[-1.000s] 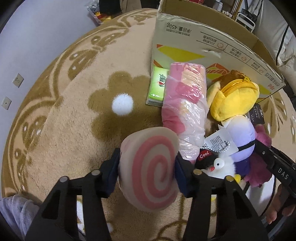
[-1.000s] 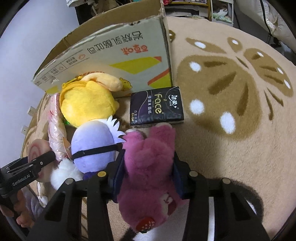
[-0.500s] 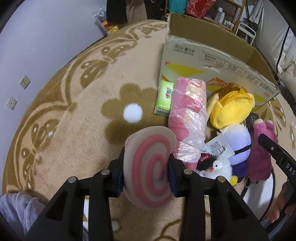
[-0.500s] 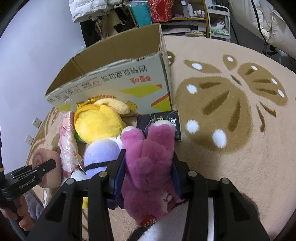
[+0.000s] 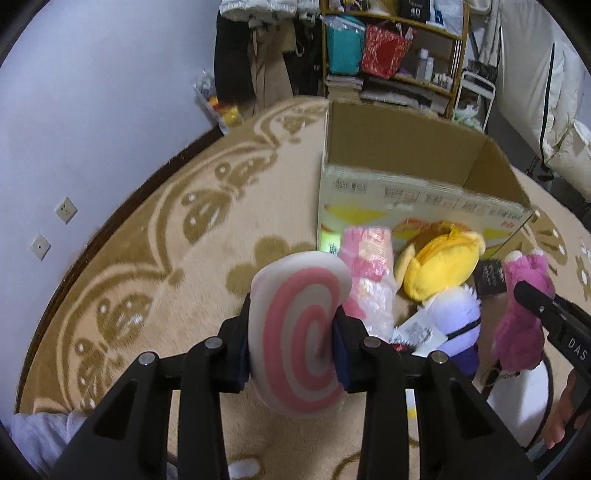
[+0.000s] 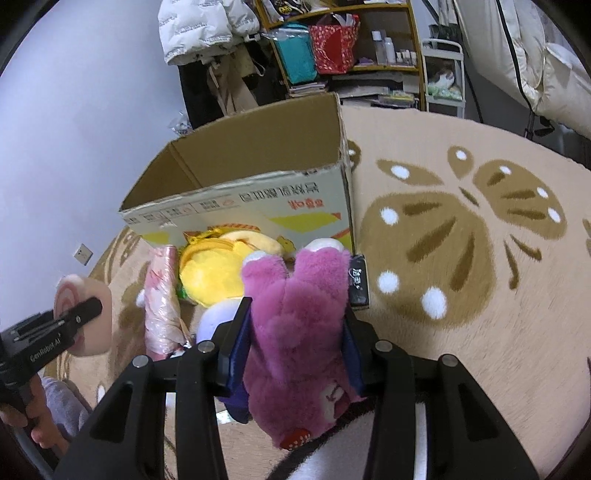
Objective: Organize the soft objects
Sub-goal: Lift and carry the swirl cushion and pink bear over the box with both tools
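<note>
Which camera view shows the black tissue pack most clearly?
The right wrist view, though only partly: the black tissue pack lies on the carpet beside the purple plush in the right gripper. The left wrist view shows it small and blurred.

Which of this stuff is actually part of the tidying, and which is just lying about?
Part of the job:
swirl cushion in left tool
pink bear in right tool
yellow plush
cardboard box

Lying about:
shelf
white jacket
</note>
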Available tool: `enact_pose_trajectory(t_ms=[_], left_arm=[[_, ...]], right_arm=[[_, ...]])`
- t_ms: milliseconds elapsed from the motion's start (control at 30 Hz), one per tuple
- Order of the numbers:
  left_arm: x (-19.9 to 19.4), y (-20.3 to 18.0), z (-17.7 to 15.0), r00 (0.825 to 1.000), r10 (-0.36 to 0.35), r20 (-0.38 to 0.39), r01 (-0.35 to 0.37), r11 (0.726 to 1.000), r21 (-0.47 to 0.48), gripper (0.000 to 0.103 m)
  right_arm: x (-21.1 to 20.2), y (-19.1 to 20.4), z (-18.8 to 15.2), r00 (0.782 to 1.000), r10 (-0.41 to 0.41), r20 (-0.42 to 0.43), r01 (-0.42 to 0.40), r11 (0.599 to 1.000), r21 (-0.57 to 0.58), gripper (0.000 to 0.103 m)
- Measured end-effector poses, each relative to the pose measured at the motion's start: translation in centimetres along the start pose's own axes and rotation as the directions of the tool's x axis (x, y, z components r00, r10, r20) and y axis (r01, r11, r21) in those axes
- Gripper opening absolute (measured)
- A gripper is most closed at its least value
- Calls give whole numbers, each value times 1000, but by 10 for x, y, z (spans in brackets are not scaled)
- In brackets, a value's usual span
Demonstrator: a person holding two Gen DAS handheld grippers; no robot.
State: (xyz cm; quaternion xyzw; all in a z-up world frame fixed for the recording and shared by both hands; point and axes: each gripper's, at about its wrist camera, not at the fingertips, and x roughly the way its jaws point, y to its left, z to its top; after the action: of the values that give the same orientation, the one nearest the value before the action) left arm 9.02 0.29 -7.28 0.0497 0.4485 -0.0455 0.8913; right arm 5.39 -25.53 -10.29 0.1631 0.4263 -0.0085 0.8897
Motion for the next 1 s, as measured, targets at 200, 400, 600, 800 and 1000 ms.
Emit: enact_pose_trajectory(t_ms=[200,400,600,800,1000], left_arm=[[-17,2,10,997,17,71,-17,1000,0,34],[-31,-1,22,991,37,128,-41,999,30,34],[-39,-9,45,981,51,186,-65,996,68,34],[-34,-18,79,972,53,228,-75,993,87,34],[-23,-29,106,968,29,250,-59,992,113,35]], right_arm=[[-16,4,6,998,32,45,-32,999,-7,46],[-39,20,14,993,42,112,-35,998,-56,46],[-58,31,32,985,68,157,-54,994,-91,46],[-63,39,58,977,72,199,-49,992,-117,46],[-54,45,88,973,78,216,-49,989,-136,46]])
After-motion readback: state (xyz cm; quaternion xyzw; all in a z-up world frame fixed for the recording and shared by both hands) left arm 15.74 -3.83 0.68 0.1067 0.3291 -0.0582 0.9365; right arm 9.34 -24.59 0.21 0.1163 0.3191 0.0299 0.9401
